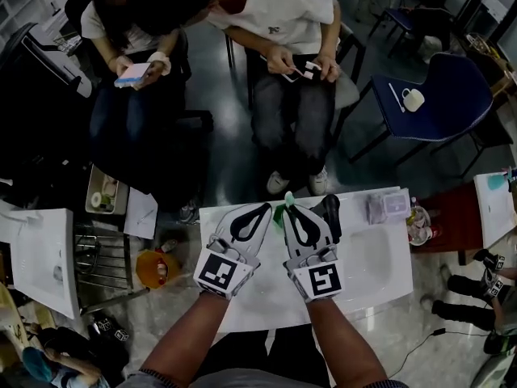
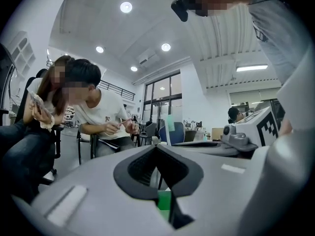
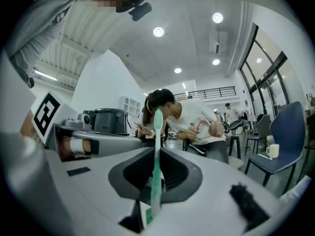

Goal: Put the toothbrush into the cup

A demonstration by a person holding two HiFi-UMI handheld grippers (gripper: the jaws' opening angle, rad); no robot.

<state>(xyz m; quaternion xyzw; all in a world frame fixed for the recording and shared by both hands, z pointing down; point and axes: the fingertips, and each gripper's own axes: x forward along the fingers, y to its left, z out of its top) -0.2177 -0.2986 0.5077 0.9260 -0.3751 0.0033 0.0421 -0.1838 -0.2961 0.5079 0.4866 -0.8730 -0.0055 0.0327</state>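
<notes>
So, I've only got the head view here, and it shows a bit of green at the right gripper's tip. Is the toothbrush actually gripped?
Observer: Yes. In the right gripper view, the right gripper has its jaws shut on the toothbrush, which stands upright.
Operator: Which end is up?
Observer: The brush head. It rises above the jaws.
Operator: And the left gripper?
Observer: The left gripper has its jaw tips together, not on the toothbrush. Its view shows the bristles past them, to the right.
</notes>
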